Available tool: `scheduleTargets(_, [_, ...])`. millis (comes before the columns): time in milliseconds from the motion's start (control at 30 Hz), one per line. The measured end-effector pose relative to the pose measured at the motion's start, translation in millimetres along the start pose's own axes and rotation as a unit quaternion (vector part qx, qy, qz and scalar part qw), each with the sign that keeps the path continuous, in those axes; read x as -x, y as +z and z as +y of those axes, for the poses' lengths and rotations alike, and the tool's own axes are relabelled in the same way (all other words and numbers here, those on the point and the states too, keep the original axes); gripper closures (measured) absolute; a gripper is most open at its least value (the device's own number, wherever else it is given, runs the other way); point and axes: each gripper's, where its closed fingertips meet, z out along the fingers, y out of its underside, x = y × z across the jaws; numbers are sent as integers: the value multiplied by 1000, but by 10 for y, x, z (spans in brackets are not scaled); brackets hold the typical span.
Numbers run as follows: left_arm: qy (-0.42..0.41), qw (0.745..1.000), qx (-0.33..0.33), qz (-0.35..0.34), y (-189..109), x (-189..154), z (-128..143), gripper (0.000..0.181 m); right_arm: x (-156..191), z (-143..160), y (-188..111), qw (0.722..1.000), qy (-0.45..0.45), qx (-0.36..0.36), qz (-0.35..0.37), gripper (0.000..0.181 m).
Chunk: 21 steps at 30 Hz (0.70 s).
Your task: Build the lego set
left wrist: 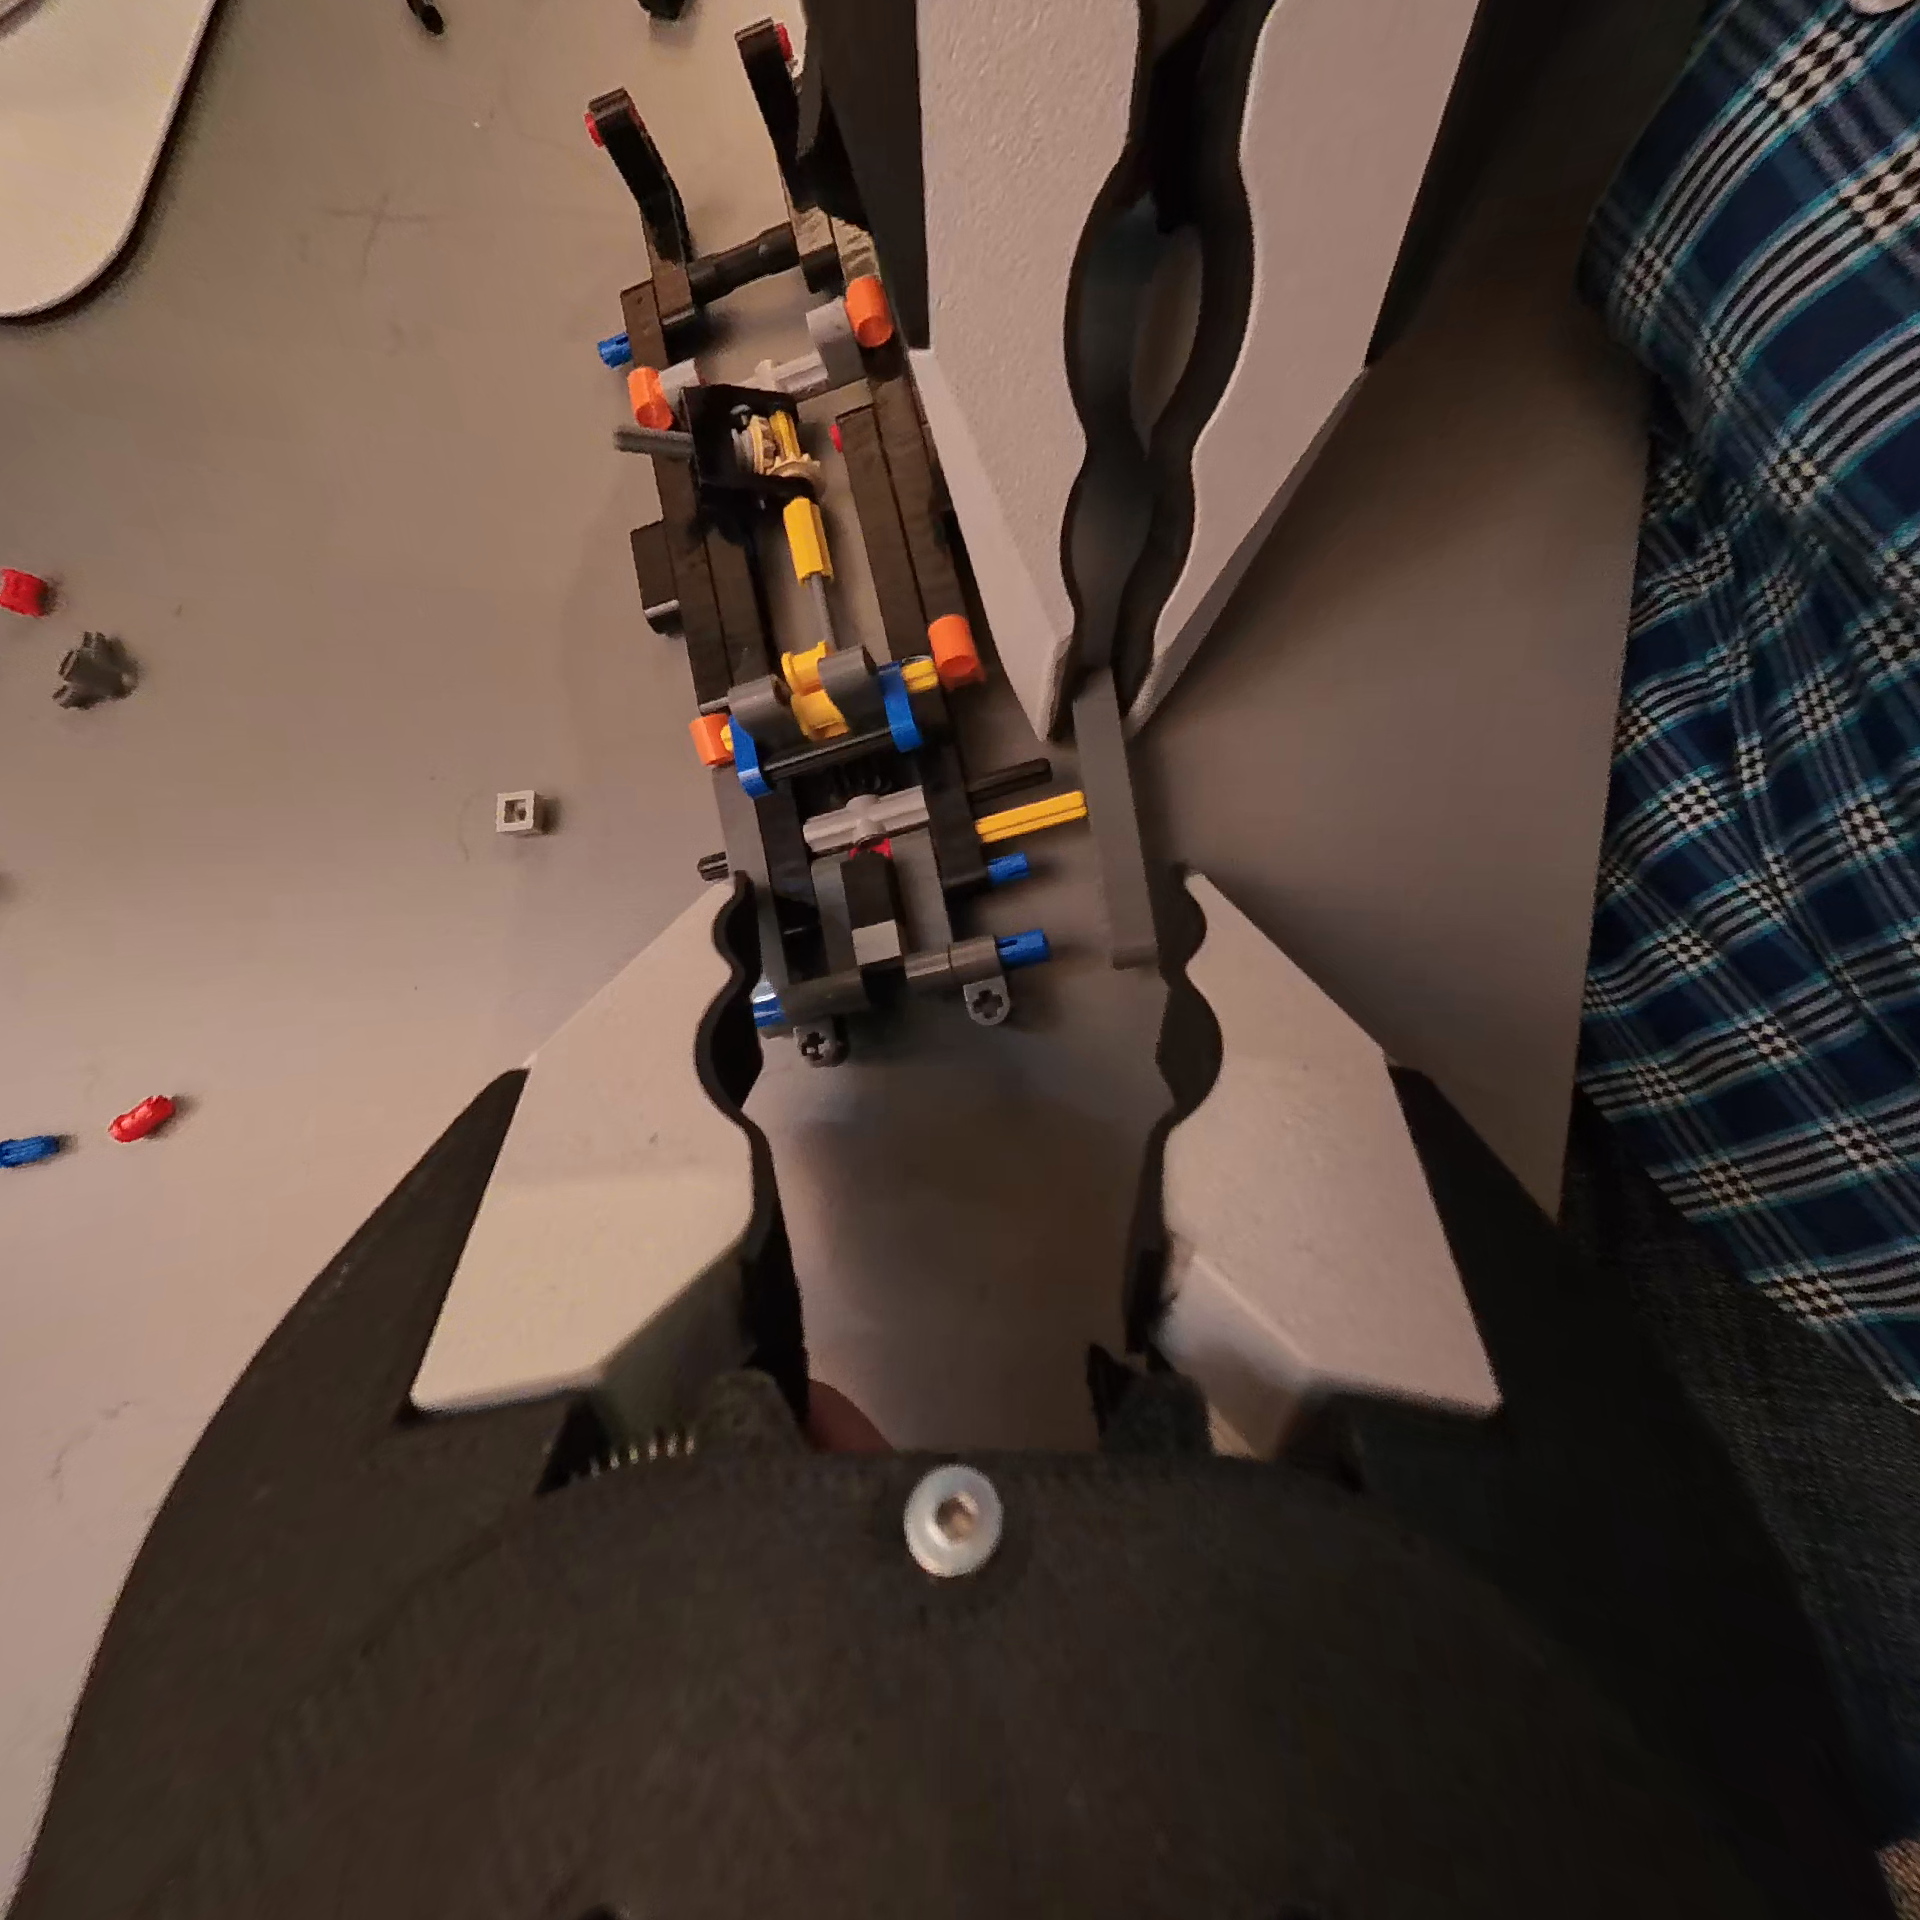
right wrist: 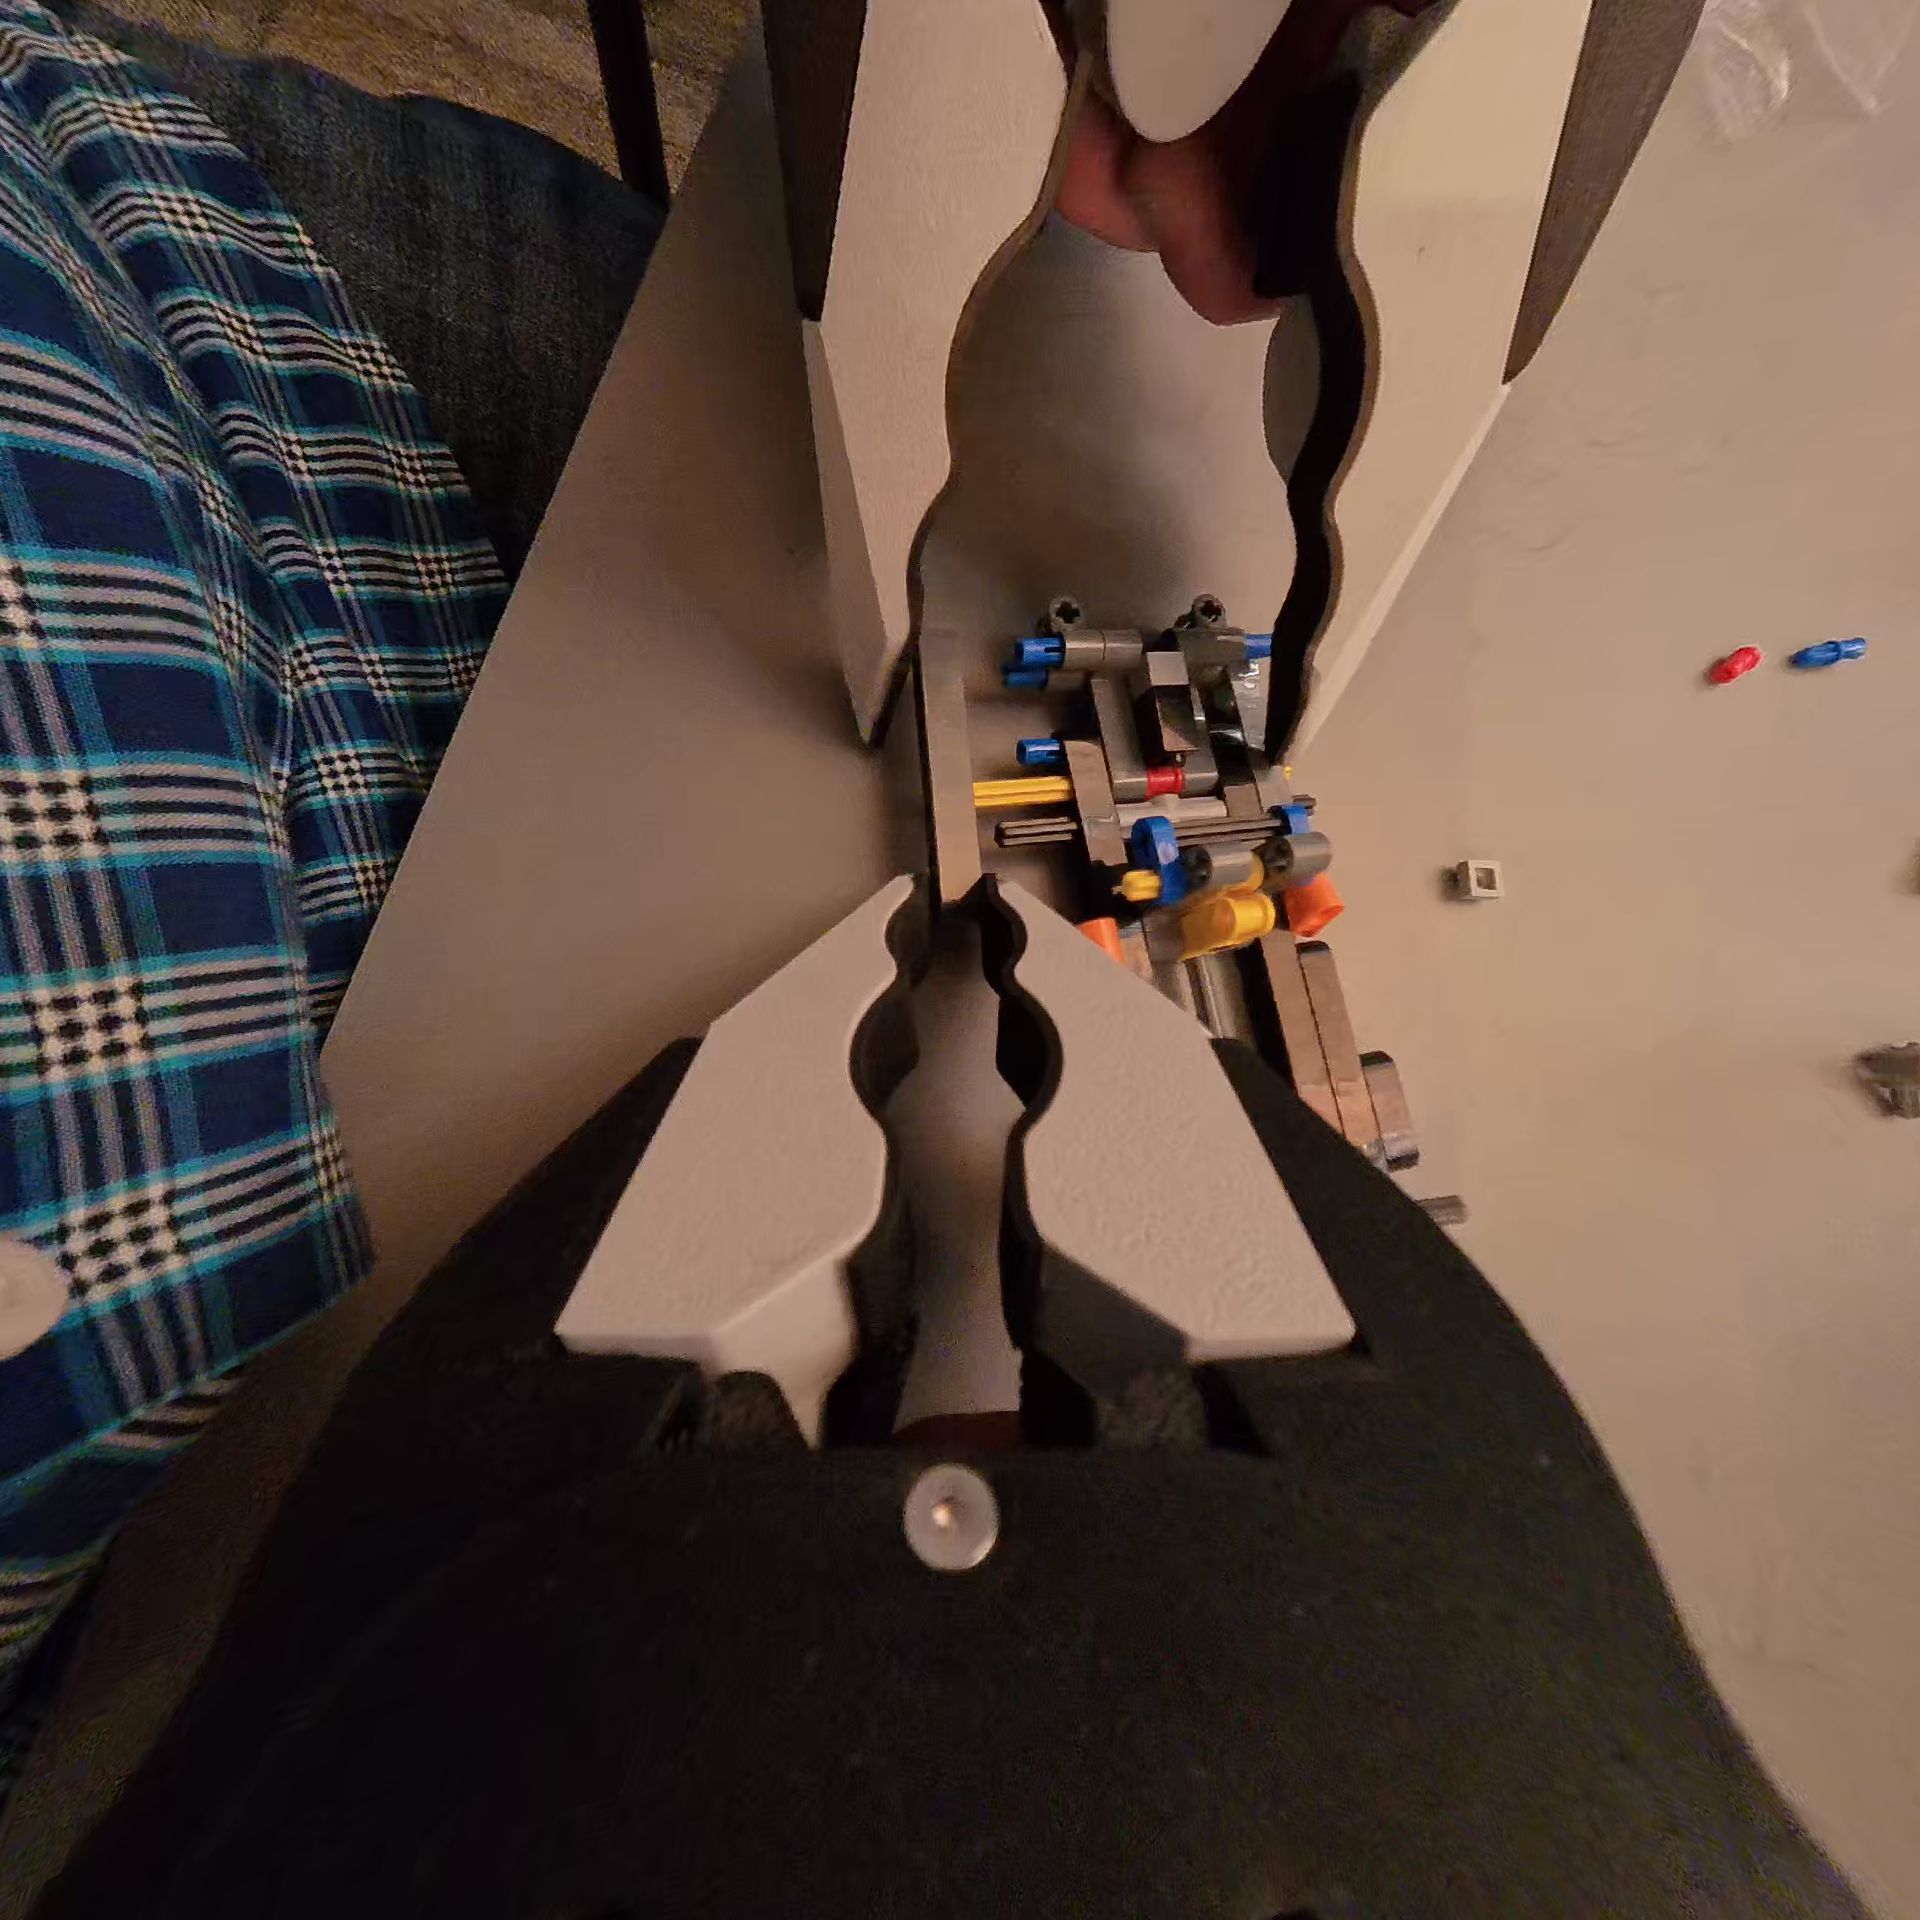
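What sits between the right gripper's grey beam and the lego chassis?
A yellow axle, a black axle and blue pins jut from the chassis toward the beam; left wrist view.

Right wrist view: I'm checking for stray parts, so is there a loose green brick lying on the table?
No, the loose pieces on the grey table are a small red pin, a blue pin and grey bits, none green.

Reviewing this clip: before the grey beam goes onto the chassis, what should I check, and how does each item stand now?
1. Right gripper shut on the grey beam: ok.
2. Left gripper steadying the chassis: not ok, it is open around the near end.
3. Beam seated on the chassis: not ok, it stands beside it.
4. Beam holes lined up with the blue pins: cannot tell.
5. Loose pieces lie away from the work spot: ok.
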Motion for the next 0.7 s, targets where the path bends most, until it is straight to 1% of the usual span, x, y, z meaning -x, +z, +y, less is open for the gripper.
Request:
scheduleTargets(233, [3, 1000, -6, -8, 2, 2, -15, 113, -10, 19, -10, 1000, 15, 18, 5, 175])
scheduleTargets(467, [4, 1000, -11, -4, 7, 5, -19, 112, -23, 55, -39, 998, -7, 54, 14, 175])
scheduleTargets(700, [9, 1000, -17, -1, 10, 7, -22, 111, -43, 48, -34, 999, -7, 48, 17, 175])
